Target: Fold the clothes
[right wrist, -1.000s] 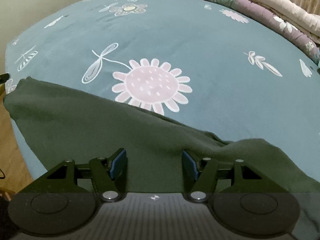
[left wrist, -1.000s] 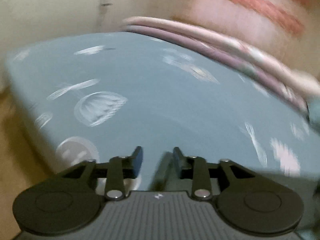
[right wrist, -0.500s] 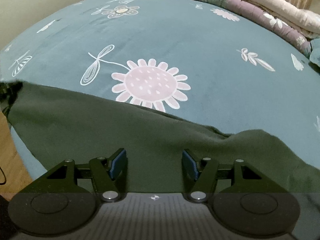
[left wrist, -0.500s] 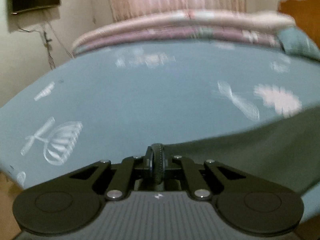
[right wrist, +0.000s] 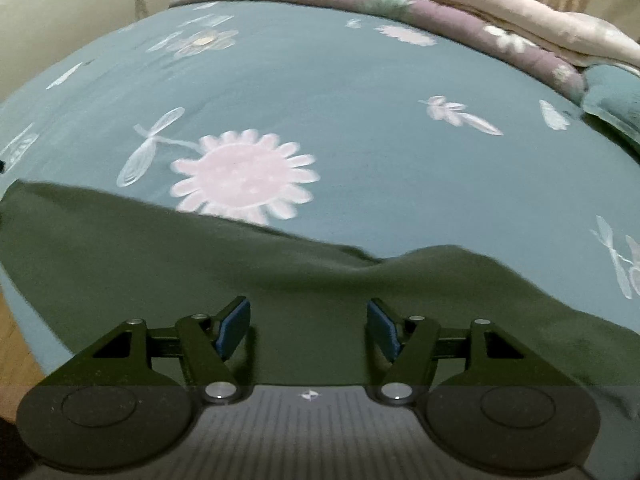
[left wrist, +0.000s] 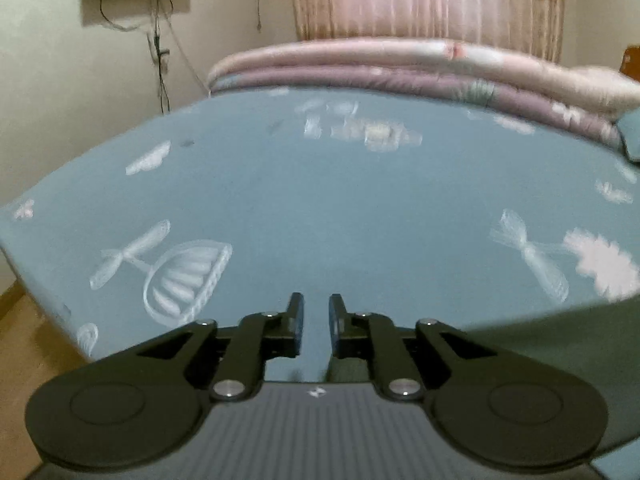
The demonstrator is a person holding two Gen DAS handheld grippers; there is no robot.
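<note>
A dark green garment (right wrist: pixel 160 264) lies spread along the near edge of a teal flowered bedsheet (right wrist: pixel 360 100). My right gripper (right wrist: pixel 308 324) hovers over the middle of the cloth, open wide, with nothing between its blue pads. In the left wrist view the same garment (left wrist: pixel 560 336) shows only at the lower right, running under the right finger. My left gripper (left wrist: pixel 316 316) has a narrow gap and its jaws are opening; only bare sheet (left wrist: pixel 320 200) shows between the fingertips, and no cloth is pinched.
Folded pink and purple quilts (left wrist: pixel 400 68) are stacked across the far side of the bed, below a striped curtain (left wrist: pixel 424 0). A teal pillow (right wrist: pixel 612 92) sits at the right. Wooden floor (left wrist: pixel 24 340) shows past the bed's left edge, and cables hang on the wall.
The left gripper, half a second ago shut on the garment's edge, has parted and the cloth has dropped out; it rose a little. The right gripper shifted sideways over the cloth, still open.
</note>
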